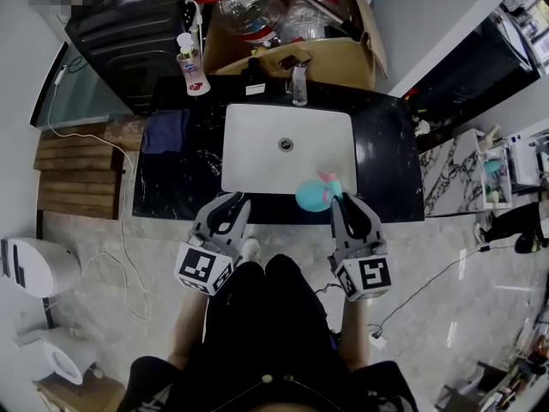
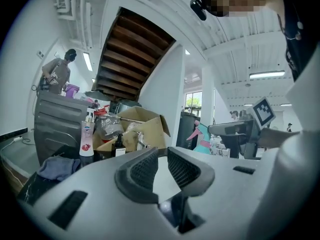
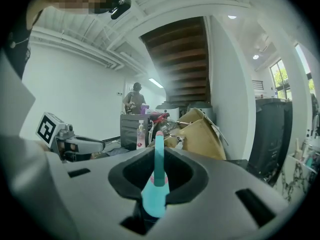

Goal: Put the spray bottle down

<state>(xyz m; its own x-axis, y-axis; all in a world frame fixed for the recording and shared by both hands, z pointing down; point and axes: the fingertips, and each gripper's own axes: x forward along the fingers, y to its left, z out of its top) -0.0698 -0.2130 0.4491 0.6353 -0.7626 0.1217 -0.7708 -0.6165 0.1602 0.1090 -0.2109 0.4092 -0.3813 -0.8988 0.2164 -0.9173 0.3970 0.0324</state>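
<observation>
In the head view a teal spray bottle [image 1: 313, 194] with a pink trigger hangs over the front right corner of the white sink [image 1: 257, 153]. My right gripper [image 1: 336, 200] is shut on it. In the right gripper view the bottle [image 3: 155, 194] stands between the jaws, its teal nozzle pointing up and away. My left gripper [image 1: 230, 202] hovers at the sink's front left edge. Its jaws [image 2: 162, 151] stand a little apart with nothing between them. The left gripper view shows the bottle [image 2: 202, 144] off to the right.
The sink sits in a black marble counter [image 1: 386, 161] with a faucet [image 1: 298, 84] behind it. A soap dispenser [image 1: 190, 63], a dark pump bottle [image 1: 254, 80] and a blue cloth [image 1: 165, 131] stand at the back left. A cardboard box [image 1: 343, 58] of clutter sits behind.
</observation>
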